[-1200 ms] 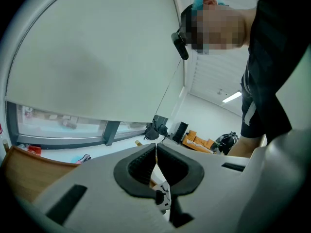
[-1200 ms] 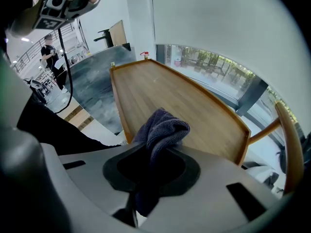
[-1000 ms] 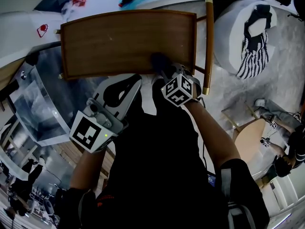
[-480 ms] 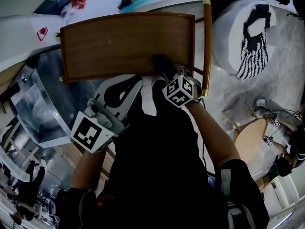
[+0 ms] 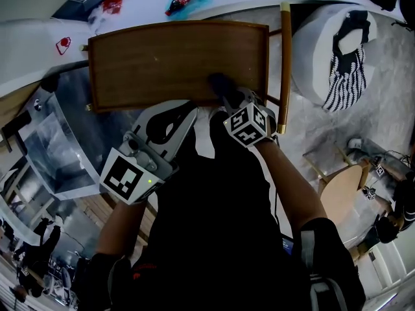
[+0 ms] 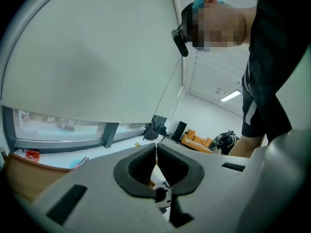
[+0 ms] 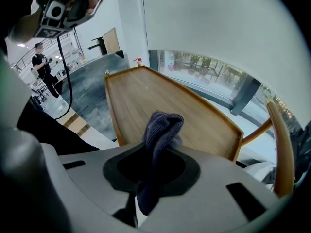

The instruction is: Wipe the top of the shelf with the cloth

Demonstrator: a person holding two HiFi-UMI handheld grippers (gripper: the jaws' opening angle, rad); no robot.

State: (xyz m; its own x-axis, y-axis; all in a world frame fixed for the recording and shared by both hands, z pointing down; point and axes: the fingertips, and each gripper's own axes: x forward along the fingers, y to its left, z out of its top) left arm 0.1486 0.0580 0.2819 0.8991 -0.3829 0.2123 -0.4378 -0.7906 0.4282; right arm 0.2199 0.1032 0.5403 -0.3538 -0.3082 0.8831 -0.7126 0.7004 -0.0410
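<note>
My right gripper pinches the soft, limp dark-blue cloth mid-fold; it should drag lightly across the brown wooden shelf top. The left gripper has its fingers together, empty.

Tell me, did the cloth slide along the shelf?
No. The cloth, shut in the right gripper, stays by the near edge of the shelf top, toward its right end, as before.

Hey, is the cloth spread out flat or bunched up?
Bunched up. The cloth stands as a folded wad pinched in the right gripper, not spread over the shelf.
</note>
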